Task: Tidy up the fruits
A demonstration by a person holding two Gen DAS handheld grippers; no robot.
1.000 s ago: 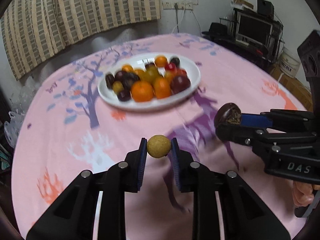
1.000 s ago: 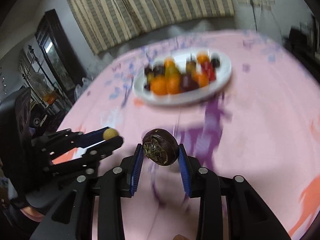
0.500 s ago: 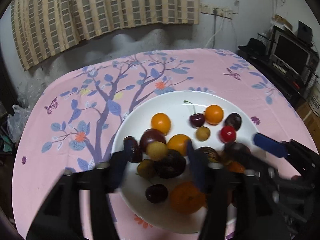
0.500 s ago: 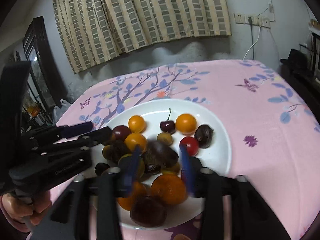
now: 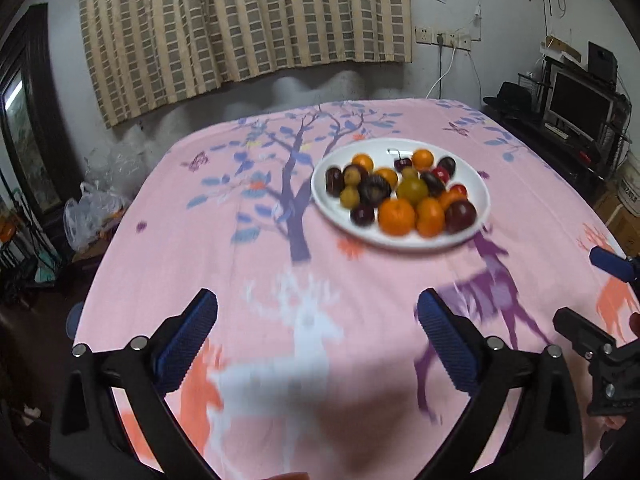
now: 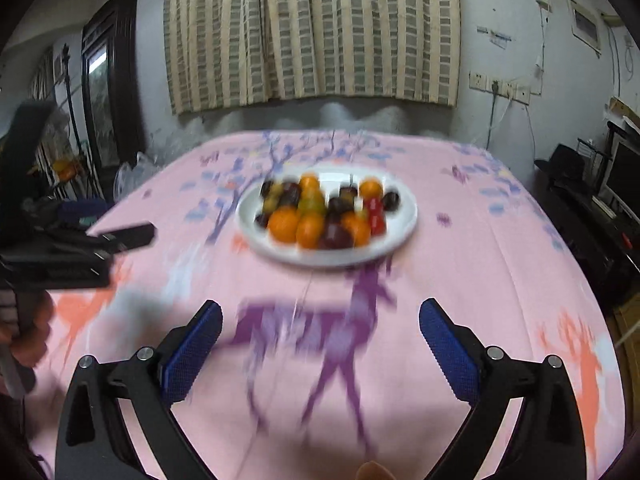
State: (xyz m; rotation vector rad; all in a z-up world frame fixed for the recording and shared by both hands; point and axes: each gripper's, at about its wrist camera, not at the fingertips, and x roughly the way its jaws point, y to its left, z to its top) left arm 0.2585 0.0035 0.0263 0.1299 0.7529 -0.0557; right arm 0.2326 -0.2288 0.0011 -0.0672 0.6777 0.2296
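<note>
A white plate holds several fruits: oranges, dark plums, a greenish fruit and small yellow ones. It also shows in the right wrist view, blurred. My left gripper is open and empty, well back from the plate over the pink cloth. My right gripper is open and empty, also back from the plate. The right gripper shows at the left wrist view's right edge; the left gripper shows at the right wrist view's left edge.
The pink printed tablecloth covers the table. Plastic bags lie past the left edge. A monitor and shelf stand at the right, striped curtains behind.
Both grippers let go of their fruits onto the plate, opened wide and pulled back toward the table's near side. The small yellow fruit and the dark fruit are no longer held.
</note>
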